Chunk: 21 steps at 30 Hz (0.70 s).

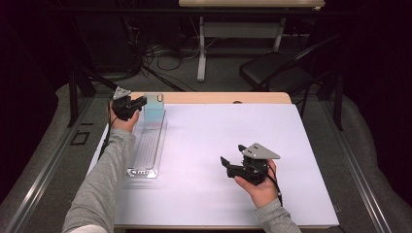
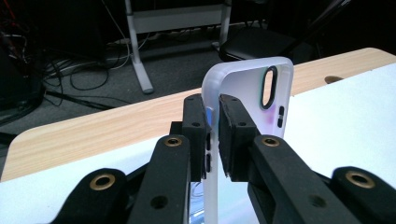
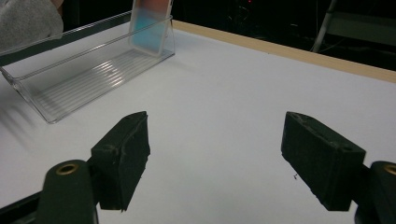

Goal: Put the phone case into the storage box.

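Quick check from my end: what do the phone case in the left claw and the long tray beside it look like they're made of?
Phone case: seemingly frosted, translucent plastic with a matte look; the wood edge shows dimly through it, and its camera cutout has a black rim. Tray: clear rigid plastic, likely acrylic, glossy; the table reads through its walls and its ribbed floor catches highlights.

Left gripper (image 1: pixel 141 103) far out, jaws clamped tight, right gripper (image 1: pixel 232 160) near, jaws spread wide
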Motion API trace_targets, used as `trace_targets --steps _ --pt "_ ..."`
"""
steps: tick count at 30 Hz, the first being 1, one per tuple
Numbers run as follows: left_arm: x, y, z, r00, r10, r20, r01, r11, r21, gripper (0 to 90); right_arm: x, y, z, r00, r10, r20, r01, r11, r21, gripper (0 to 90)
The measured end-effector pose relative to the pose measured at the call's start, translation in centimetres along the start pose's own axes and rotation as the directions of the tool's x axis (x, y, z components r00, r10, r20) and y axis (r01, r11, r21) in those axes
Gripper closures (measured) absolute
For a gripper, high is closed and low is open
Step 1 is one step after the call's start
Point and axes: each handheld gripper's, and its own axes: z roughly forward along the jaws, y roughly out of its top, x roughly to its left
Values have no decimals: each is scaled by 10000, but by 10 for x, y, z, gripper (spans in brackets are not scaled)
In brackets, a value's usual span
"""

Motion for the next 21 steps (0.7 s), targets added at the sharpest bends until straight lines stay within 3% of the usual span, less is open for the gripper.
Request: trace_targets --steps 12,21 --pt "9 -3 2 9994 -211 -277 216 9996 206 786 0 -1 1 10000 13 -22 -13 10000 16 229" --pt "12 -4 2 9982 -205 -561 219 9994 259 658 0 -1 1 10000 -22 -29 22 10000 21 229"
